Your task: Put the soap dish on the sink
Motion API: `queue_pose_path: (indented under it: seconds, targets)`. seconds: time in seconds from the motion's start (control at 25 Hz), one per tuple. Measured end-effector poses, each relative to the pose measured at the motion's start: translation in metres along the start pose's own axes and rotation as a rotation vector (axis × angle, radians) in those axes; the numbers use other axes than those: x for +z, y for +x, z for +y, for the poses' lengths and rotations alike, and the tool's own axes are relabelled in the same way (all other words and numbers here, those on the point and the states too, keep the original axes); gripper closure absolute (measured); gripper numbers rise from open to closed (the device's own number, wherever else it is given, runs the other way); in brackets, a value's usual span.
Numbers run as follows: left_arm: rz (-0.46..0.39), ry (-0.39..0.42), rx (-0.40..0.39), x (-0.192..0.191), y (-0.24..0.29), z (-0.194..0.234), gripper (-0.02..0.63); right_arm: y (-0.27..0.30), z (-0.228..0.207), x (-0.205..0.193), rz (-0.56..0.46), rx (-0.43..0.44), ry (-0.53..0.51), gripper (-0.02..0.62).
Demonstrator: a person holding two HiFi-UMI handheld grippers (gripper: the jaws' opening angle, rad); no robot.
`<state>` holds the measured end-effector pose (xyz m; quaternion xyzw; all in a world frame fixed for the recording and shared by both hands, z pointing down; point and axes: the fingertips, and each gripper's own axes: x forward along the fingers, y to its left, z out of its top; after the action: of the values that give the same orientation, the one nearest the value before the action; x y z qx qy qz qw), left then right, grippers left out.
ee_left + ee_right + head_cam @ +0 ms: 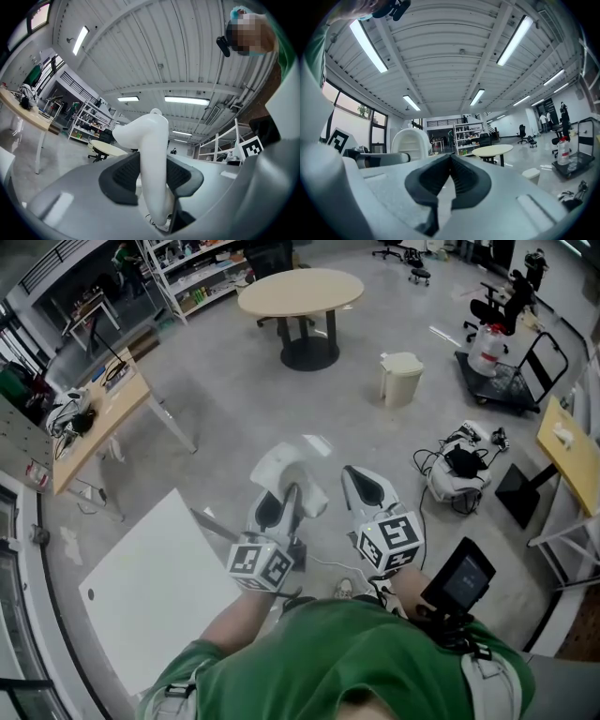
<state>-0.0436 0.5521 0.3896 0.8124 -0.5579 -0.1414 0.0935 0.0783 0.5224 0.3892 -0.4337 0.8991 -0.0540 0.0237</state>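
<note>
Left hand-held gripper (279,507): low centre of the head view, clamped on the soap dish (284,468). In the left gripper view both dark pads (123,177) press against the dish's white wall, which stands upright between them and rises above the jaws. The dish is white and smooth, with a curved upper edge. It is held in the air over the bare grey floor (234,399) and rests on no surface.

Right hand-held gripper (361,486): just right of the left one, roughly parallel to it, and apart from it. The right gripper view shows the jaws together, pads meeting at the tips, with nothing between them. The dish appears in that view as a white arch at centre left.

Person: green sleeves and torso fill the bottom edge of the head view. A dark device (461,577) with a screen sits by the right forearm; its mounting cannot be made out.

Surroundings in the head view:
- A white panel (155,592) at lower left.
- A wooden bench (98,427) with clutter along the left edge.
- A round table (300,292) at top centre.
- A pale lidded bin (401,378) right of centre.
- A tangle of cables and gear (459,465) on the floor at right.
- A black cart (506,376) carrying a white jug at upper right.
</note>
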Motion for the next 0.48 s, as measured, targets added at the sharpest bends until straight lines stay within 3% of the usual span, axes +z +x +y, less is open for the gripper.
queue_pose_path:
  seconds: [0.48]
  targets:
    - [0.021, 0.007, 0.045, -0.012, 0.033, 0.004, 0.454, 0.023, -0.032, -0.012, 0.029, 0.032, 0.040, 0.594]
